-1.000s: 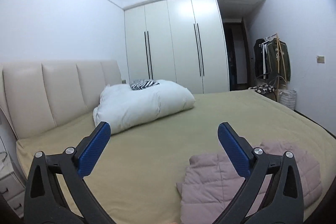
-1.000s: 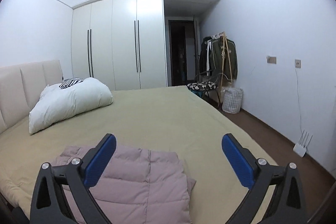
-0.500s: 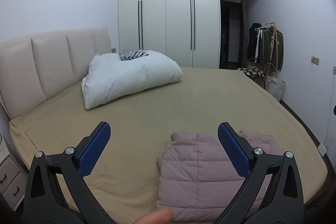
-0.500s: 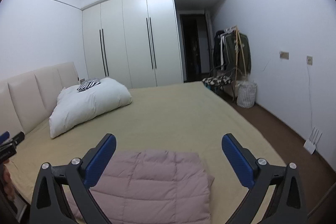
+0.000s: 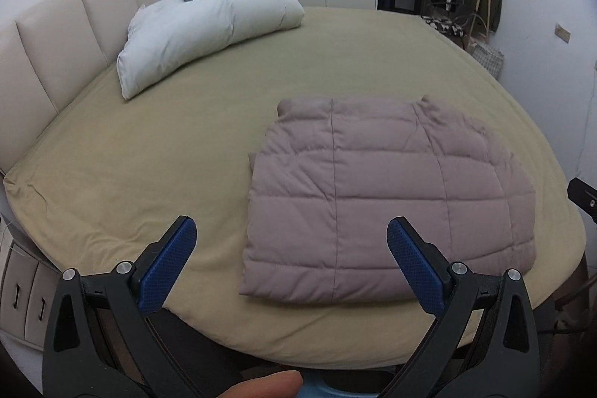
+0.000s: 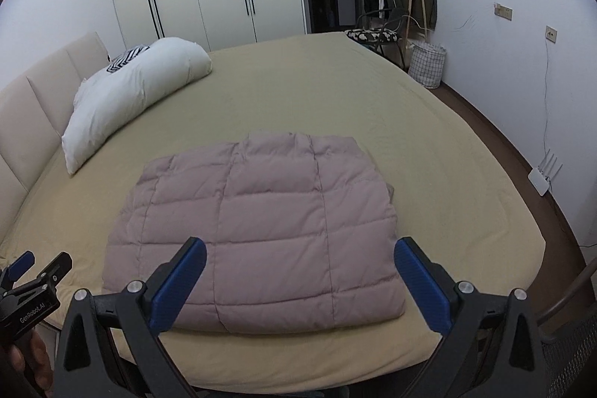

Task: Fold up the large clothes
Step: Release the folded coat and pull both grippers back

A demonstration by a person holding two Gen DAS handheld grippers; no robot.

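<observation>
The pink quilted jacket [image 6: 257,230] already lies folded into a compact rectangle near the bed's [image 6: 429,144] near edge, so the folding looks essentially done, while the left gripper [image 5: 291,260] and right gripper [image 6: 300,280] hover spread wide, holding nothing.

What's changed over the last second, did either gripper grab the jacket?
No grab. Both views tipped downward: the left gripper and right gripper now look down on the folded pink jacket rather than across the room, jaws open and empty as before. The jacket, white pillow and bed lie as they were.
</observation>
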